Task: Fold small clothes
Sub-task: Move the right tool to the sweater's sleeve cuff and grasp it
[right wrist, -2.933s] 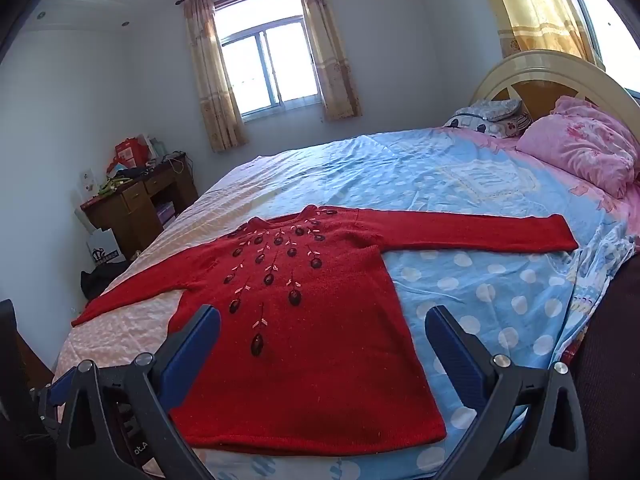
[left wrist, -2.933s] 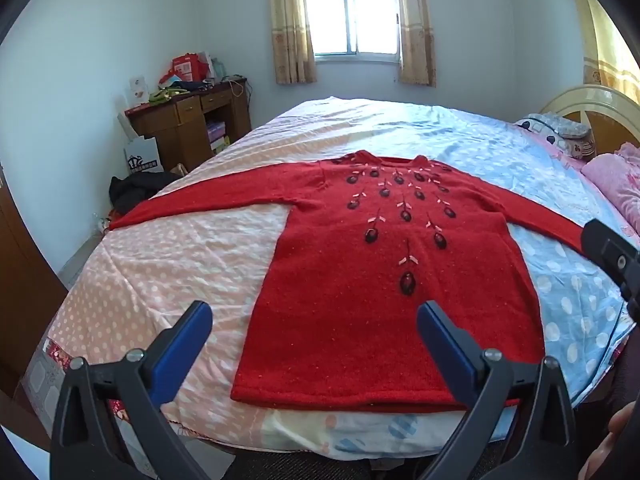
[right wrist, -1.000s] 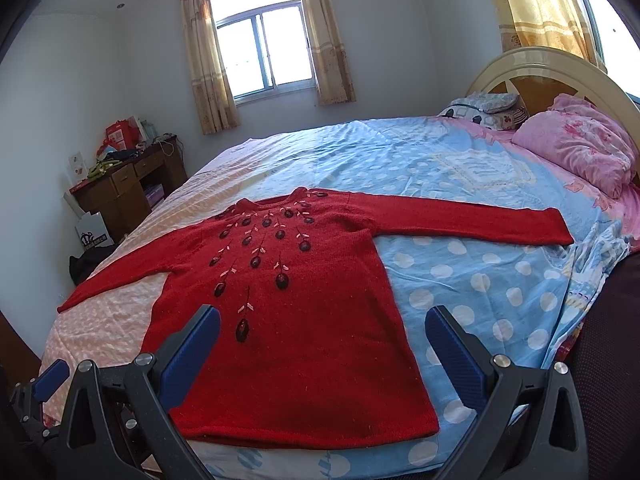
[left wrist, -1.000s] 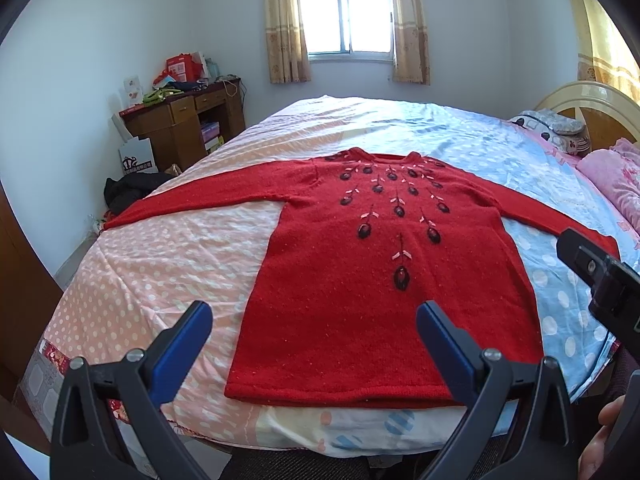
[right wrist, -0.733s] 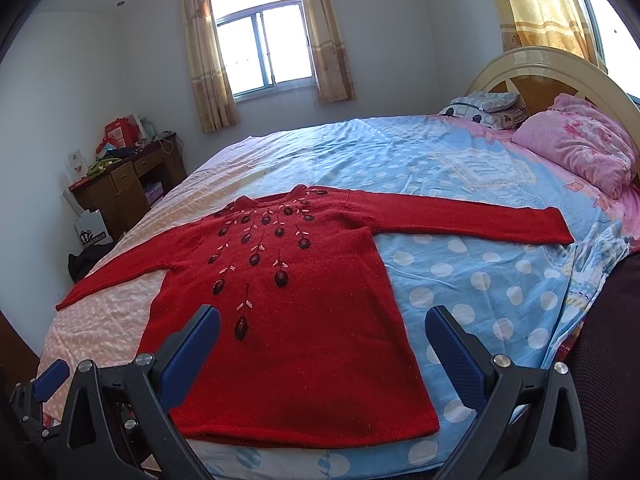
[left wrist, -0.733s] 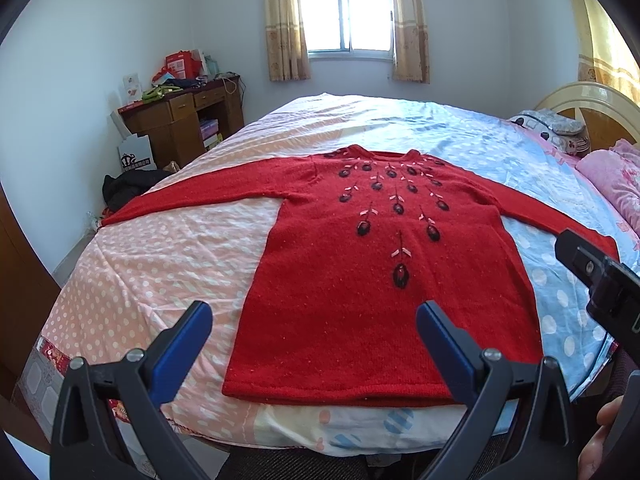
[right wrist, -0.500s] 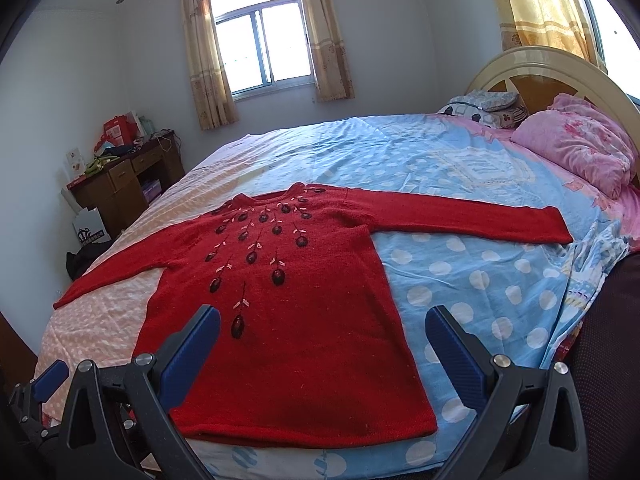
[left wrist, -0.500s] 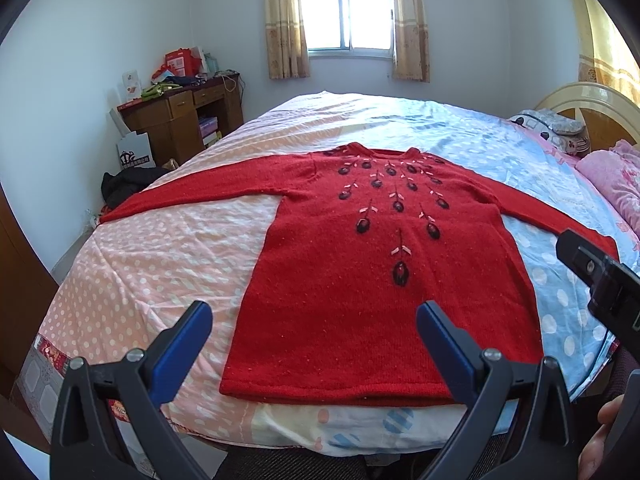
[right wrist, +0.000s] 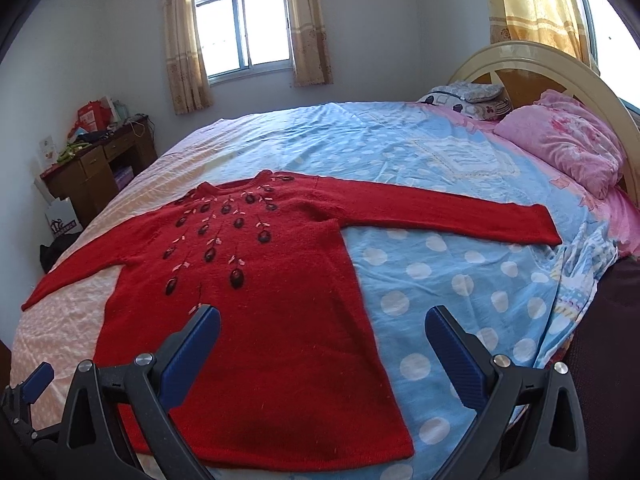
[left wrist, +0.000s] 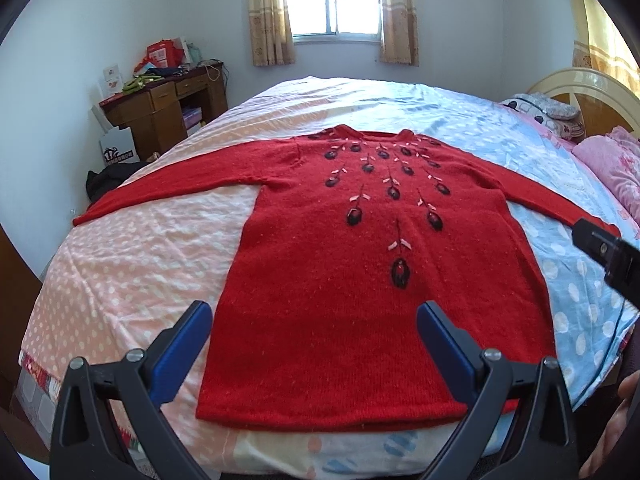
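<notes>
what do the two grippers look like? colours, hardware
Both match: left gripper and right gripper have black plastic arms with triangular cutouts, silver bolts at the joints, and flat blue finger pads. No markings legible. A thin dark cable hangs beside the right one.

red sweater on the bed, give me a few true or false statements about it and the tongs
1. The red sweater lies flat with both sleeves spread out. True.
2. The left tongs are shut on the hem. False: they are open and hold nothing.
3. The right tongs are open. True.
4. The sweater is already folded in half. False: it is fully unfolded.
5. A pink pillow sits by the headboard. True.
</notes>
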`<state>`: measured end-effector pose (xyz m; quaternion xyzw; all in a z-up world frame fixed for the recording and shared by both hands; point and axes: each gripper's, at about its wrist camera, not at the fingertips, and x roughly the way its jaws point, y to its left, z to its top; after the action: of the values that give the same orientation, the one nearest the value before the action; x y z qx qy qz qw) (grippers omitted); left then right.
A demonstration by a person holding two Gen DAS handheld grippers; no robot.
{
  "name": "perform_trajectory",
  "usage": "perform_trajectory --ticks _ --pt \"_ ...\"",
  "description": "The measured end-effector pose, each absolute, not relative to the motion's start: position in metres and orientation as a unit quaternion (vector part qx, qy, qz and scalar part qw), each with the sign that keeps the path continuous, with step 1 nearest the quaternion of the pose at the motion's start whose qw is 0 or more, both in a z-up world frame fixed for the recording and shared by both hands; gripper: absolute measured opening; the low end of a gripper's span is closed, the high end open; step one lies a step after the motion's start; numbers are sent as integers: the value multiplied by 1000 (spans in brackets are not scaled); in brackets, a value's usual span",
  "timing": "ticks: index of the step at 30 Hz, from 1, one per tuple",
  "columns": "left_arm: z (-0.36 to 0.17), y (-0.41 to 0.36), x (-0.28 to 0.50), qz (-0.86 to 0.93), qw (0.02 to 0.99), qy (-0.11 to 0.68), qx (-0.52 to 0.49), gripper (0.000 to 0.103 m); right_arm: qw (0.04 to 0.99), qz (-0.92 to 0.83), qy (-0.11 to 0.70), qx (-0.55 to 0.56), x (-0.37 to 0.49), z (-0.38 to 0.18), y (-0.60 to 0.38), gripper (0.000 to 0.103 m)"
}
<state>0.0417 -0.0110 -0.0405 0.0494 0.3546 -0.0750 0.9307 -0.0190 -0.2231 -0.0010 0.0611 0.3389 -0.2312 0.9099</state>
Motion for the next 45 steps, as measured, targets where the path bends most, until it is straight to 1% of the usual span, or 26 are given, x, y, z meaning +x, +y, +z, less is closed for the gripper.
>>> perform_trajectory --ticks 5,9,17,21,26,30,32,34,40,45 --pt "-39 -16 67 -77 929 357 63 103 905 -243 346 45 5 2 -229 102" --pt "-29 -13 97 -78 929 356 58 103 899 -253 354 49 27 4 -245 102" --pt "0 -13 165 -69 937 337 53 103 881 -304 357 64 62 10 -309 102" --pt "-2 -23 191 -72 938 334 50 103 874 -322 359 66 79 7 -335 102" --pt "-13 -48 215 -94 929 355 49 103 873 -324 354 84 87 2 -367 102" --pt "-26 -69 228 -107 928 350 73 103 867 -369 325 82 72 4 -420 99" --pt "-33 -73 233 -100 929 345 95 103 859 -390 323 76 65 3 -448 92" --pt "-43 -72 240 -87 928 344 109 103 847 -412 326 83 56 0 -486 83" --pt "-66 -52 260 -59 923 369 96 103 791 -482 352 134 26 -17 -597 82" --pt "-77 -38 271 -34 922 376 84 103 767 -491 376 172 13 -34 -637 82"
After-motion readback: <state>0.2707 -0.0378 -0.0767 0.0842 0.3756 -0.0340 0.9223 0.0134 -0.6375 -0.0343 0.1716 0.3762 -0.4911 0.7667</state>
